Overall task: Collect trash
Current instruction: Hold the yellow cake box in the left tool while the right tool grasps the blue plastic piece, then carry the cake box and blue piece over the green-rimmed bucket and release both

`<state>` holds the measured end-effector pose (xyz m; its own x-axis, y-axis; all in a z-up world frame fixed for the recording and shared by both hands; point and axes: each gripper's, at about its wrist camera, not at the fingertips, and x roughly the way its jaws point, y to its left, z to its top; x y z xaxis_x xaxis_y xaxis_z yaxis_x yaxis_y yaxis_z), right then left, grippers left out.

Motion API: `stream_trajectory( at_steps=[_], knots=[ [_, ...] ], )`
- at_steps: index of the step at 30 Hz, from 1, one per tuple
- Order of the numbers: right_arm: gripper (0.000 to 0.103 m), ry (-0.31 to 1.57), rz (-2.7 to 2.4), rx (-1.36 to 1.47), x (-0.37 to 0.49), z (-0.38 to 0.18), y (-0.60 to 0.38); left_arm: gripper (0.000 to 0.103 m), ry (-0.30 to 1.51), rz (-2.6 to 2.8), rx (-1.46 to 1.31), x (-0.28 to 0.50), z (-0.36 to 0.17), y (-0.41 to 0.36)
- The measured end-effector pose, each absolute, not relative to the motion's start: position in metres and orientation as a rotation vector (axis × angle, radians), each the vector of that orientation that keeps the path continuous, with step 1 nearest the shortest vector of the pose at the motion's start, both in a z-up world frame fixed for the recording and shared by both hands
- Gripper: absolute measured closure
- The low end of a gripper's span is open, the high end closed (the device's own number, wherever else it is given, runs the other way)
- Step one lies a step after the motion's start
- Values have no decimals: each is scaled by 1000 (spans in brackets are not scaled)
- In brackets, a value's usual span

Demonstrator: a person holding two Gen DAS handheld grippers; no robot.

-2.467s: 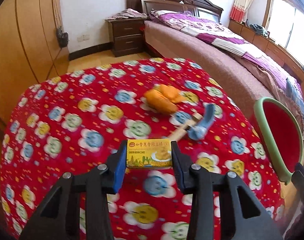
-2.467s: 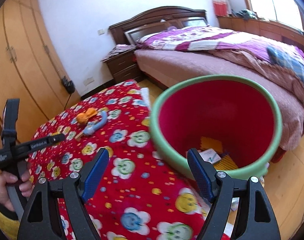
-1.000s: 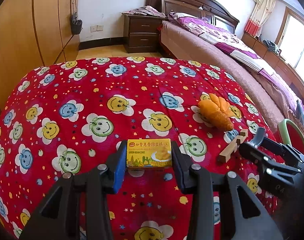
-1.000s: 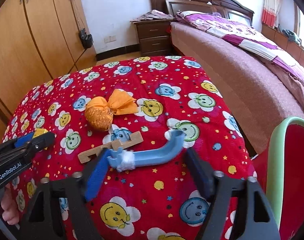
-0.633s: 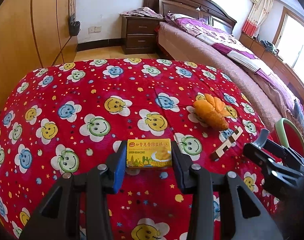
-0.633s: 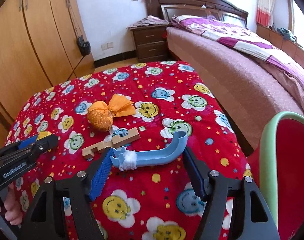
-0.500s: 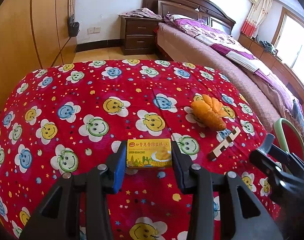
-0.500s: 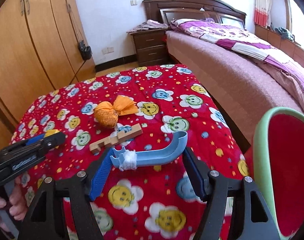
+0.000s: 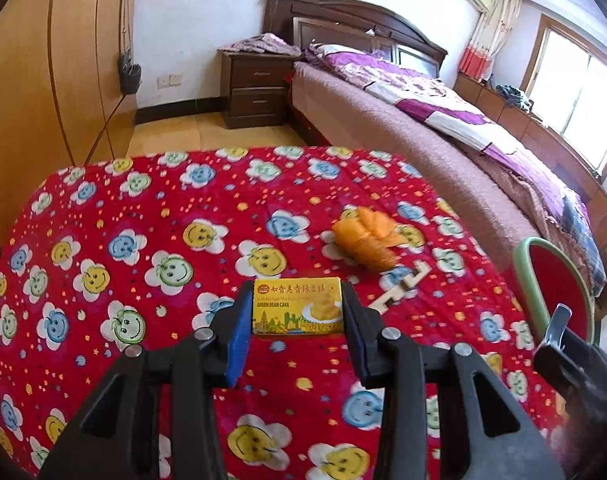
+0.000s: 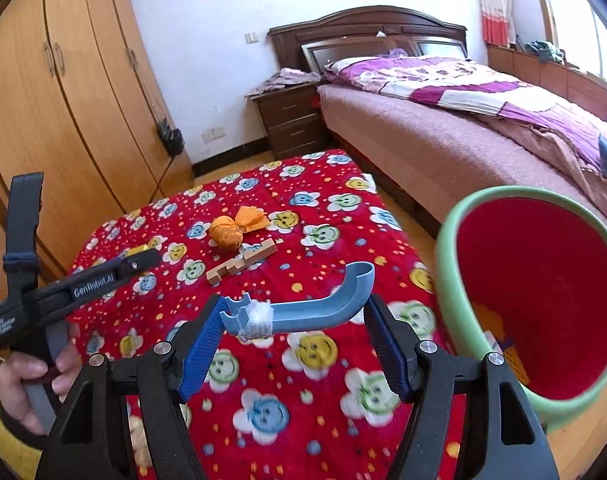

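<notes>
Over the red flowered table (image 9: pixel 103 208), left gripper (image 9: pixel 297 312) clamps the yellow cake box (image 9: pixel 297 306), right gripper (image 10: pixel 299 320) pinches the blue plastic hook (image 10: pixel 315 312). Center each over the red bin (image 10: pixel 447 280) before letting go, I'd say.

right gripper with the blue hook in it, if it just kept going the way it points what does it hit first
Most likely the red smiley-face tablecloth, short of the wooden block. The right gripper points downward; the red bin lies off to its right. Depth is uncertain.

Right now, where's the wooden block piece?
In the right wrist view the wooden block piece lies left of centre on the red smiley-print tablecloth, just in front of the orange wrapped bundle, beyond the held blue plastic hook.
</notes>
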<state>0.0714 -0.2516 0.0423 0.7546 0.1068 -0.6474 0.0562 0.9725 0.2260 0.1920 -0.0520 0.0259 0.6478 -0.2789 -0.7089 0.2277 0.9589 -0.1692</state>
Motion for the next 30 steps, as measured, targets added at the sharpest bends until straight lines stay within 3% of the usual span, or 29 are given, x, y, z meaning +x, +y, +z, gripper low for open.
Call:
stream_trajectory(
  at_steps=[14,30],
  knots=[
    [32,627,-21,315,4,66,-288,61,786,-427,-64,133,73,-87],
    [32,553,-77,386,-51,81,-335,61,802,-528,-23,92,83,-149]
  ],
)
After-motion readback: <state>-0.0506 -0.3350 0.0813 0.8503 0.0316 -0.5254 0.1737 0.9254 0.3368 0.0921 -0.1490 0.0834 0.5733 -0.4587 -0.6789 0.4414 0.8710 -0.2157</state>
